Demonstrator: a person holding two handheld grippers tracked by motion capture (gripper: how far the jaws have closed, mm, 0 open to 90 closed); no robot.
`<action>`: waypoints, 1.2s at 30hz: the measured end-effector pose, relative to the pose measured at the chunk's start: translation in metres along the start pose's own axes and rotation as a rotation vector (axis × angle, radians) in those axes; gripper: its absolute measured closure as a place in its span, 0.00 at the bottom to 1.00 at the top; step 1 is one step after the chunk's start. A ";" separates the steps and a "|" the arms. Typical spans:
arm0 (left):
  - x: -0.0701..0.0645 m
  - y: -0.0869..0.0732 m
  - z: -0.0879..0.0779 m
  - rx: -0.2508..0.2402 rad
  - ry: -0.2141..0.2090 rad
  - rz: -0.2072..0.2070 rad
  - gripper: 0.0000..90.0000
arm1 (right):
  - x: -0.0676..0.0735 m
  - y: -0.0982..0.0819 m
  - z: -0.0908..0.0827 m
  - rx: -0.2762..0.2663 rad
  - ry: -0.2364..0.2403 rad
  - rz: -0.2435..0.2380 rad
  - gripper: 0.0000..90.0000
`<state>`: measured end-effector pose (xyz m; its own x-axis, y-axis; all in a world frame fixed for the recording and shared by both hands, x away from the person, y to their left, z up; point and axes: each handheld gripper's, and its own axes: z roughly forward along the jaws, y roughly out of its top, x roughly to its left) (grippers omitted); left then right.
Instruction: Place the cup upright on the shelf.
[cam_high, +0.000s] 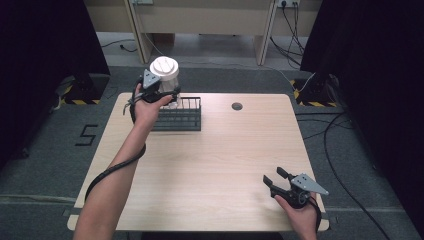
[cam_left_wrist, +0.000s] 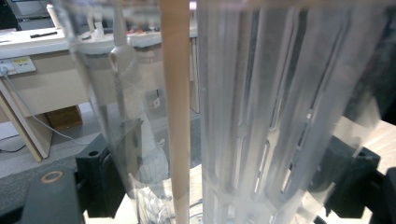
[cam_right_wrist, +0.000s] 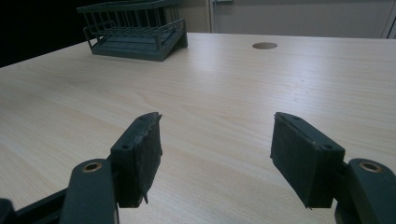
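The clear tumbler (cam_high: 166, 76), with its white lid uppermost, is up in the air in your left hand-held gripper (cam_high: 161, 93), hanging over the far-left corner of the dark wire rack (cam_high: 181, 114), which I'll use as the landmark throughout. In the left gripper view the ribbed transparent wall of the tumbler (cam_left_wrist: 261, 116) sits squarely between the two black jaws, which press on it from either side, so that hand-held gripper is clamped on the tumbler. The rack stands on the bench (cam_high: 210, 165) toward its far-left part, and nothing can be seen standing in it. To the right of the rack there is a small round hole (cam_high: 237, 106) in the bench top, and well to the right of the rack and nearer to you, your right hand-held gripper (cam_high: 274, 180) rests low near the bench's near-right edge with its jaws spread wide and nothing between them; its own view looks across the bare wood toward the rack (cam_right_wrist: 135, 30). My reading of the risk: the tumbler wall is smooth and hard, so it could slip or twist in the pads if you tilt it or ease your squeeze. If you lower it toward the rack, its base could catch on the rack's upright wires and tip, or nudge the light rack along the bench. Counted: one tumbler, one lid, one rack, two hand-held grippers, one hole.
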<state>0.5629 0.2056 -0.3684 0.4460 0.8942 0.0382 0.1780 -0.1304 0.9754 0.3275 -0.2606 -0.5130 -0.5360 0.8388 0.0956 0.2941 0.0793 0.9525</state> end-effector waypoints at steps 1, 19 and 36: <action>0.000 -0.001 0.002 0.002 0.000 0.000 0.19 | 0.000 0.000 0.000 0.000 0.000 0.000 0.38; -0.002 -0.026 0.031 0.072 0.010 -0.022 0.19 | 0.000 0.000 0.000 0.000 0.005 0.000 0.38; -0.001 -0.032 0.045 0.090 0.023 -0.045 0.19 | 0.000 0.000 0.000 0.000 0.008 -0.001 0.38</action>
<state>0.5961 0.1894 -0.4090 0.4162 0.9093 0.0005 0.2762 -0.1270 0.9527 0.3272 -0.2605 -0.5130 -0.5423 0.8346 0.0970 0.2939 0.0803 0.9525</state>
